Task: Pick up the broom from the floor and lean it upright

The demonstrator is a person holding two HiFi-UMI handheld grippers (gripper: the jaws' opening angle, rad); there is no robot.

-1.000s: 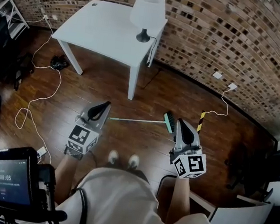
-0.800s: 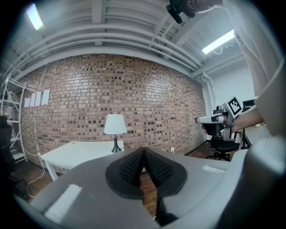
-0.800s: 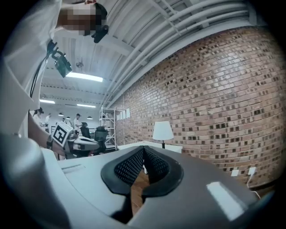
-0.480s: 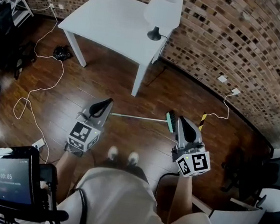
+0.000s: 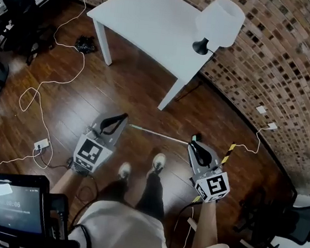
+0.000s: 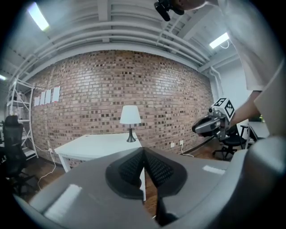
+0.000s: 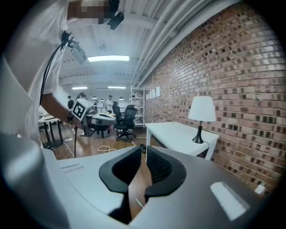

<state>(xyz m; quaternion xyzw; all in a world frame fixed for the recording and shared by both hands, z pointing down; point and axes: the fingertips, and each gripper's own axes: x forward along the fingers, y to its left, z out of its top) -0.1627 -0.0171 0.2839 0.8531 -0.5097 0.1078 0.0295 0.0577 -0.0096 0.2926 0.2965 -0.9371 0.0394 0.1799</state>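
The broom lies flat on the wood floor, its thin pale handle (image 5: 159,134) running left to right and its green head (image 5: 197,136) at the right end. My left gripper (image 5: 123,115) hangs just left of the handle's free end, pads together and empty (image 6: 144,151). My right gripper (image 5: 191,145) hovers at the head end, just on the near side of the green head. Its jaws are opening, and in the narrow gap between the pads (image 7: 144,150) only floor shows. Each gripper appears in the other's view: the right (image 6: 210,125), the left (image 7: 96,117).
A white table (image 5: 150,20) with a white lamp (image 5: 220,17) stands against the brick wall (image 5: 285,57). A white cable (image 5: 40,107) loops over the floor at left. A yellow-black striped strip (image 5: 229,152) lies right of the broom head. The person's foot (image 5: 159,161) is just below the handle.
Both grippers have come down and forward toward the broom. The right one now sits at the broom head. The person has stepped forward and the head view has swung right.
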